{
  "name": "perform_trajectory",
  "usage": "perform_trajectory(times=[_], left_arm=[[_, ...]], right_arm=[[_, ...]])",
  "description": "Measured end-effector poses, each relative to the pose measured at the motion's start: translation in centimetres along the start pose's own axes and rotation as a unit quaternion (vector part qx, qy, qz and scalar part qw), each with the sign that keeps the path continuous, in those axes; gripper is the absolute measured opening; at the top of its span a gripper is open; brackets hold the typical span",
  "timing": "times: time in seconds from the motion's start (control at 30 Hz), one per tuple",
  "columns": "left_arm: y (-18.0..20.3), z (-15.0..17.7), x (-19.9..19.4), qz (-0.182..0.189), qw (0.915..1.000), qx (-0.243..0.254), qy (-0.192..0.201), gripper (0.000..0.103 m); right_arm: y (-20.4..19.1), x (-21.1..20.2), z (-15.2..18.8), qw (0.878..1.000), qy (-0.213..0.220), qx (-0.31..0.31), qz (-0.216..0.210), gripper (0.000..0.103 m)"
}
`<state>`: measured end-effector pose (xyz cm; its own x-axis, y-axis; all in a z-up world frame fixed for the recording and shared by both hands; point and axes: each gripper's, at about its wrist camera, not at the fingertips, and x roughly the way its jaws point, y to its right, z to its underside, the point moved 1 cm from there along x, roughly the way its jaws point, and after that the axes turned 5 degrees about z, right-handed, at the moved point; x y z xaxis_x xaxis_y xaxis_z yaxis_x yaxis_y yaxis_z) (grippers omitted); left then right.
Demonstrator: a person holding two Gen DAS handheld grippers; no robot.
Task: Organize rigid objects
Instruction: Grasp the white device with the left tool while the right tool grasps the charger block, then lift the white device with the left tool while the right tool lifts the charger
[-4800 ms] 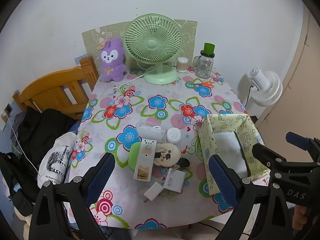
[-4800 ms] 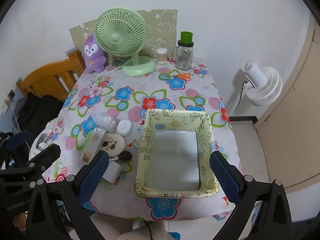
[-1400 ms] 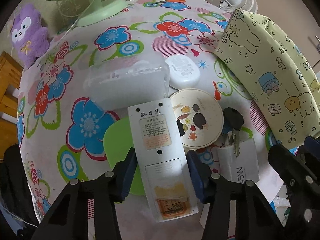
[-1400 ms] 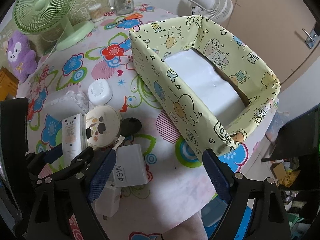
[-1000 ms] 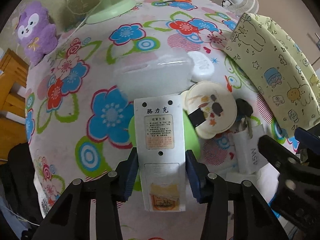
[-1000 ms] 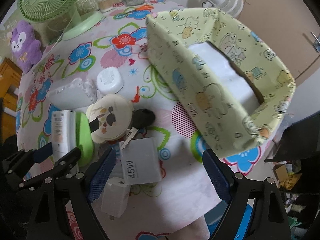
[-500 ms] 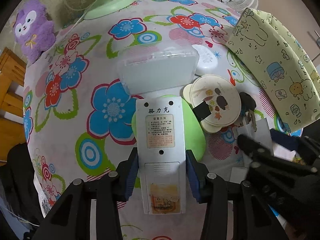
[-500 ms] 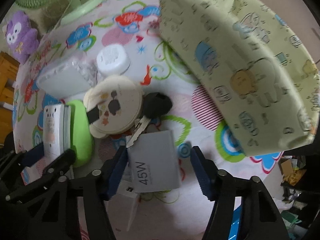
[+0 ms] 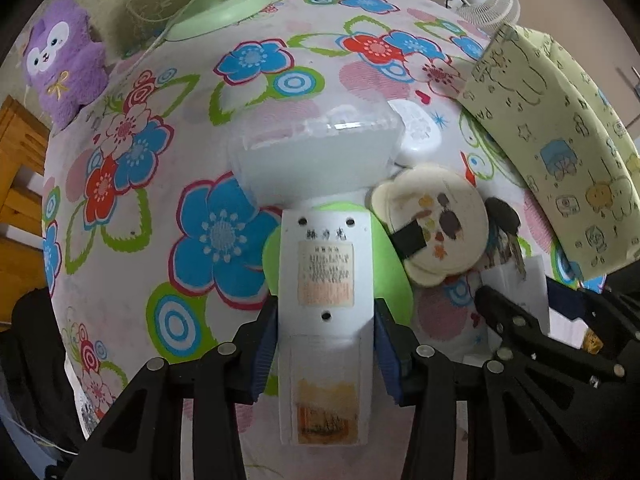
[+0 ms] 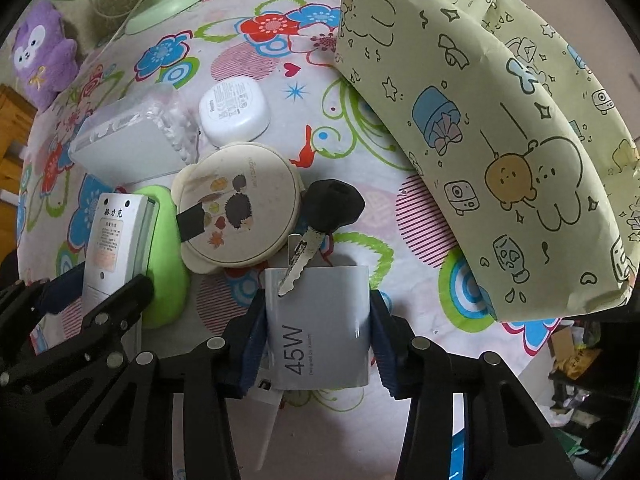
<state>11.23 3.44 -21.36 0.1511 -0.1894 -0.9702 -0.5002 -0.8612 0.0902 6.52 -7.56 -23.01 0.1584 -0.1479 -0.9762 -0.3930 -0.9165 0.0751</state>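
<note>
Beside the yellow-green storage box on the bench, the left claw clamps the white remote and the right claw clamps the 45W charger; lift the charger level, since the key rests on its top edge.

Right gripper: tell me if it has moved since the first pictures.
Yes. The right gripper has dropped toward the table and shifted left, away from the yellow box, and is now shut on the 45W charger.

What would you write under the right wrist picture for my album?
The right gripper closes around a white 45W charger, a key lying across its top, beside a yellow cartoon box.
</note>
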Motion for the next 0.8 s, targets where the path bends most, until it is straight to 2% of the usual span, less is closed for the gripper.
perform_trajectory(times=[0.17,0.27,0.8], left_arm=[[0.2,-0.4,0.1,-0.001,0.9999,0.012,-0.002,0.045],[0.1,-0.3,-0.4,0.016,0.9999,0.004,-0.005,0.044],[0.4,0.0,-8.4,0.0,0.9976,0.017,0.067,0.044]], right_arm=[[0.6,-0.7,-0.6,1.0,0.002,0.004,0.001,0.05],[0.8,-1.6,-1.0,1.0,0.008,0.004,0.002,0.05],[0.3,-9.0,-0.3,0.997,0.077,0.001,-0.005,0.05]])
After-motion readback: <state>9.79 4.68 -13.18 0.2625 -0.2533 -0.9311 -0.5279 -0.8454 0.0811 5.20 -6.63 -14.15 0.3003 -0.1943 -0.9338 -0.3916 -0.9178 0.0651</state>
